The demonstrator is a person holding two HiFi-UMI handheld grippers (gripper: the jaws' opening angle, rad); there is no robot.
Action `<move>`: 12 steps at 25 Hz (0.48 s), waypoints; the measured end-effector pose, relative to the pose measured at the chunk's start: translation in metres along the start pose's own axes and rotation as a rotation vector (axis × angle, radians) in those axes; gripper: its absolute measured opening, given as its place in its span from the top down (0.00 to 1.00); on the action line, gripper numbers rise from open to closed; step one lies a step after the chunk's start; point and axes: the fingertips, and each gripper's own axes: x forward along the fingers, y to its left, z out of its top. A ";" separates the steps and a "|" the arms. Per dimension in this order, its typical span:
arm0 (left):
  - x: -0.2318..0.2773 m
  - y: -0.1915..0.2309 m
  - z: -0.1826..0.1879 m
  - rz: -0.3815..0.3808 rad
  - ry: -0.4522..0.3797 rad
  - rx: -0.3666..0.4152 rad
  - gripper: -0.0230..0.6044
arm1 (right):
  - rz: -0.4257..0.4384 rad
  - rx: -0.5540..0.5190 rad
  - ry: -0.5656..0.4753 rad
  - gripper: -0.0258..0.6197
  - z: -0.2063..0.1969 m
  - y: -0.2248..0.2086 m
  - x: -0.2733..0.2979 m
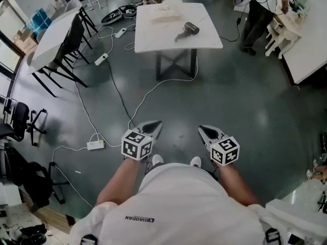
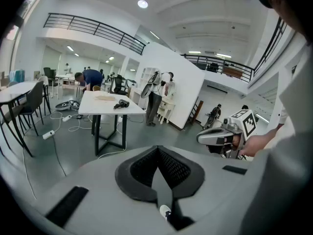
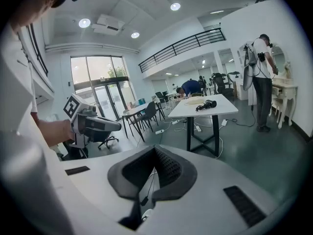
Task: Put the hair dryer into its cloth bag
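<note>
Hair dryer [image 1: 189,29] on table [image 1: 207,37], well beyond left tool [image 1: 155,125], right tool [image 1: 204,130], both closed

Item: a white table [image 1: 153,44] is standing far across the grey floor [image 1: 230,96], carrying a black hair dryer [image 1: 188,30] toward its right side and a pale cloth bag [image 1: 164,11] lying apart from it nearer the far edge. Close to the wearer's white shoes [image 1: 157,160], the left gripper [image 1: 155,124] and right gripper [image 1: 204,130] are hovering side by side above the floor, both pointing toward the table, jaws together and gripping nothing. A white power strip [image 1: 95,145] is lying at the left with cables [image 1: 84,109] trailing across the floor, and a person [image 1: 255,19] is standing at the upper right.
</note>
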 end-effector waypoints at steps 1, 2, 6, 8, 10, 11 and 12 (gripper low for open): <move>0.000 0.001 0.001 -0.002 -0.002 0.004 0.92 | 0.000 0.000 -0.003 0.93 0.001 0.000 0.002; 0.000 0.002 0.002 -0.004 -0.003 0.007 0.92 | -0.001 0.000 -0.006 0.93 0.002 0.001 0.003; -0.002 0.004 0.001 -0.009 -0.011 0.009 0.92 | 0.002 -0.004 -0.002 0.93 0.001 0.004 0.008; -0.003 0.005 0.001 -0.010 -0.015 0.010 0.92 | 0.008 -0.014 0.003 0.93 0.000 0.008 0.009; -0.005 0.005 0.002 -0.013 -0.018 0.011 0.92 | 0.007 -0.022 0.004 0.93 0.002 0.010 0.010; -0.006 0.006 0.003 -0.014 -0.019 0.011 0.92 | 0.004 -0.021 -0.002 0.93 0.004 0.011 0.010; -0.007 0.007 0.002 -0.015 -0.021 0.009 0.92 | 0.005 -0.017 -0.014 0.93 0.006 0.012 0.010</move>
